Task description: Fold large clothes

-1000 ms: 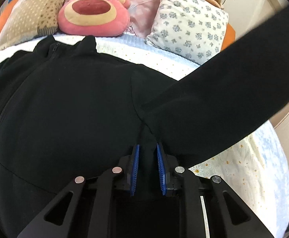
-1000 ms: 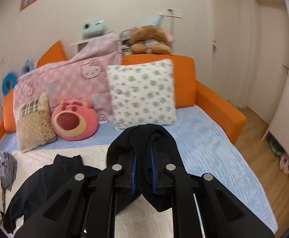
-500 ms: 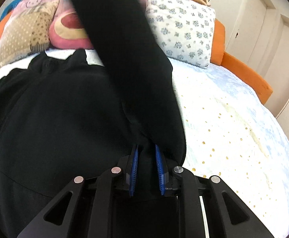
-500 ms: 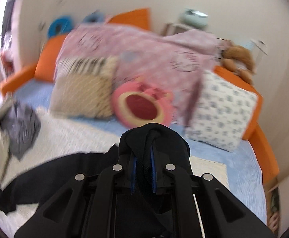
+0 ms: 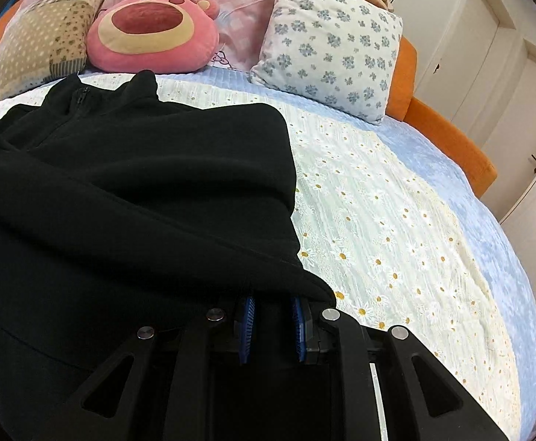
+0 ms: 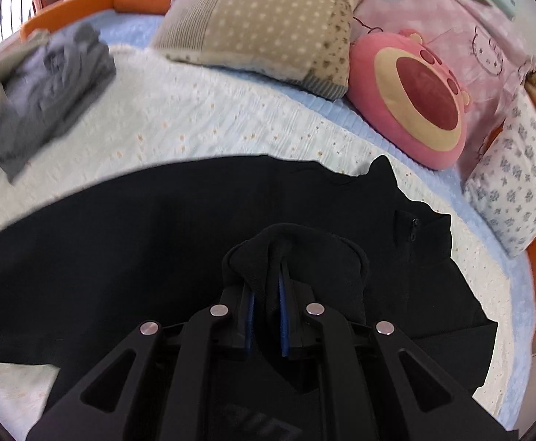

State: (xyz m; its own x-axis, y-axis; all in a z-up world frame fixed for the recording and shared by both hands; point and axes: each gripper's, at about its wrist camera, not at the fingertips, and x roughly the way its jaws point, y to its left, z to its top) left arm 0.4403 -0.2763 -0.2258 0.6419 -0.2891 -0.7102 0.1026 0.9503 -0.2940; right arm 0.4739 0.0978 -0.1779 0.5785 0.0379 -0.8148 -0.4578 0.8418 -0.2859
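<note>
A black zip-up fleece jacket lies spread on the bed, collar toward the pillows. Its right sleeve is folded across the chest. My left gripper is shut on the jacket fabric near the armpit, its fingertips hidden under the cloth. In the right wrist view the jacket fills the lower half. My right gripper is shut on the sleeve cuff, held just above the jacket's chest beside the zipper.
A daisy-print bedspread covers the bed. Pillows line the back: a beige one, a pink bear cushion, a floral pillow. Grey folded clothes lie at the far left. An orange bed frame edges the right.
My right gripper swung the sleeve from out at the right, up and over, down across the jacket's chest. My left gripper stayed clamped at the armpit.
</note>
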